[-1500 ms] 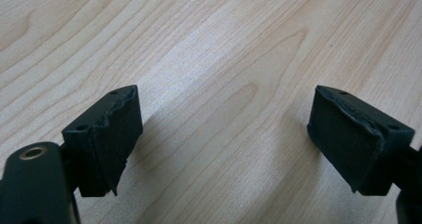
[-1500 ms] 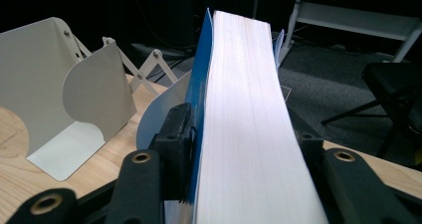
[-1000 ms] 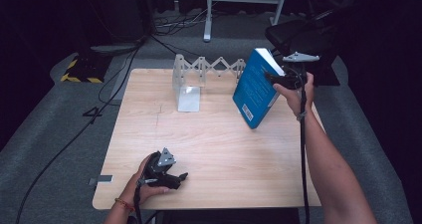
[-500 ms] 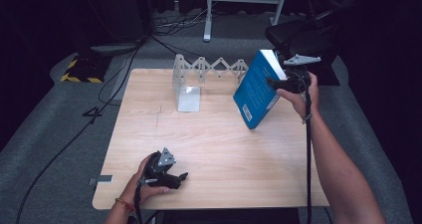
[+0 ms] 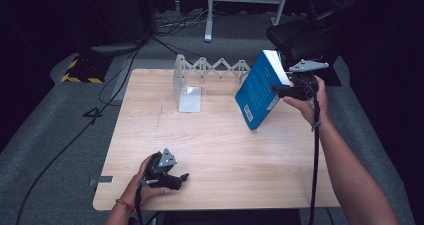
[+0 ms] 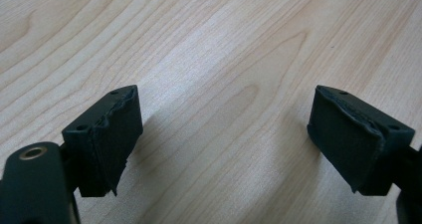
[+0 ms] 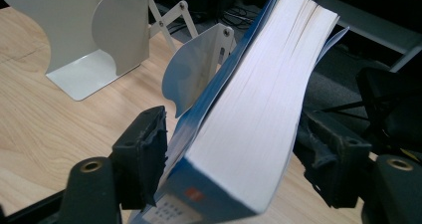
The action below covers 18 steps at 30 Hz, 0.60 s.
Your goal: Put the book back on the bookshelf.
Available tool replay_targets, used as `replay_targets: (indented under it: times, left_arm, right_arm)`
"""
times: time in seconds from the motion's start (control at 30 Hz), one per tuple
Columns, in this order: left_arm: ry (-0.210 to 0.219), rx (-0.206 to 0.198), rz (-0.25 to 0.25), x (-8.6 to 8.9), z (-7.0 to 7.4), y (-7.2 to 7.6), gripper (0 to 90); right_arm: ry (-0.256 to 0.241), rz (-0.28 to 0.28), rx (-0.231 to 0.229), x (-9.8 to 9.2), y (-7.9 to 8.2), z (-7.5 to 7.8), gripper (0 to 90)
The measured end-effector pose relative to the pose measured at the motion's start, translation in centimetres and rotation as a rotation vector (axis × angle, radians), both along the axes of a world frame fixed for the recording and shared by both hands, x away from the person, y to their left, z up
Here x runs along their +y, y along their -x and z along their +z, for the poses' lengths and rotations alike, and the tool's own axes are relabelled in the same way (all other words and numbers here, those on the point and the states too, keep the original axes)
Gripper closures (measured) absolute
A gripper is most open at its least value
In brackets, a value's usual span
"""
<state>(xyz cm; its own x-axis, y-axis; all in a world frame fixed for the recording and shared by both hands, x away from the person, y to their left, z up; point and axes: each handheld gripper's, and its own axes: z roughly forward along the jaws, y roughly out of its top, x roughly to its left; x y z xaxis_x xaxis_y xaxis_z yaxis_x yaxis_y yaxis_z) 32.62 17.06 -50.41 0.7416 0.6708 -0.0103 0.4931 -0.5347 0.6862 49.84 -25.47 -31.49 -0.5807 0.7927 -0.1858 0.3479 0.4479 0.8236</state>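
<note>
A thick blue paperback book (image 5: 257, 92) hangs tilted above the table's right side, its white page edge (image 7: 268, 94) facing my right gripper's camera. My right gripper (image 5: 286, 89) is shut on the blue book, one black pad on each cover (image 7: 234, 159). A white expandable book rack (image 5: 210, 70) stands along the far edge, with its end plate (image 5: 189, 97) at the left; its dividers (image 7: 191, 74) show just beyond the book. My left gripper (image 5: 181, 177) rests low at the near left of the table, jaws wide apart over bare wood (image 6: 224, 129), nothing between them.
The light wooden table (image 5: 220, 150) sits on grey carpet. Black cables (image 5: 75, 135) run across the floor at the left. A dark chair (image 5: 305, 37) stands behind the table's far right corner, and a white frame leg (image 5: 207, 15) at the back.
The right gripper has carried the book slightly left and toward the rack, tipping it a bit more. The left gripper has stayed where it was.
</note>
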Motion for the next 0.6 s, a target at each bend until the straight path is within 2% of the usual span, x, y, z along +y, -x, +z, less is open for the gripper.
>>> replay_targets:
  times: [0.37, 0.6]
  left_arm:
    - [0.007, 0.001, 0.001, 0.0, 0.0, -0.1, 14.6]
    - [0.008, 0.003, -0.004, 0.0, 0.0, -0.1, 14.6]
  right_arm:
    - [-0.012, 0.034, -0.001, -1.6, 1.8, -0.6, 29.4]
    - [0.017, 0.111, 0.001, -2.6, 3.2, -1.6, 29.7]
